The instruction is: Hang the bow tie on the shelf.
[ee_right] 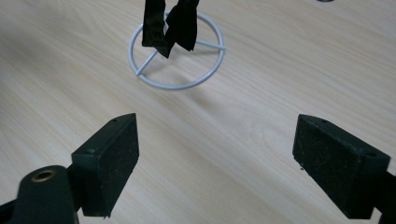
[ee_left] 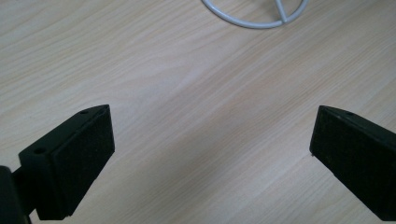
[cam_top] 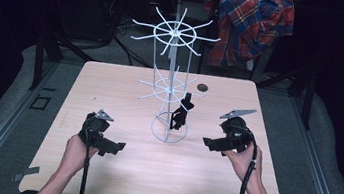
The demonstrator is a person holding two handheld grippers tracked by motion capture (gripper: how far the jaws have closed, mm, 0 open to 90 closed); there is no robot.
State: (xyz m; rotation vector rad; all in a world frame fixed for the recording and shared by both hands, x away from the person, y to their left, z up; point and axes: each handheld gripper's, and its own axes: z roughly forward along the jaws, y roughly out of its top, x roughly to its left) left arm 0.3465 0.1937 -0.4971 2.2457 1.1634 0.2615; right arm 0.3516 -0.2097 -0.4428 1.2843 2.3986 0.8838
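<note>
Right gripper (ee_right: 215,158) gapes empty; black strap (ee_right: 170,25) hangs ahead on rack (ee_right: 177,84).

A recording lab: pale wooden table (cam_top: 100,168) on grey carpet, ringed by dark metal frame struts (cam_top: 39,59) and black curtains.

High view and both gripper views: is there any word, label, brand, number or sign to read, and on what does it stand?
None can be read.
White wire rack: bare wire, no label.
Black item hanging on the rack: no print visible.
Wooden table: plain grain, no marks.
Plaid shirt behind the table: pattern only.
Left claw and right claw: plain black, no lettering.
</note>
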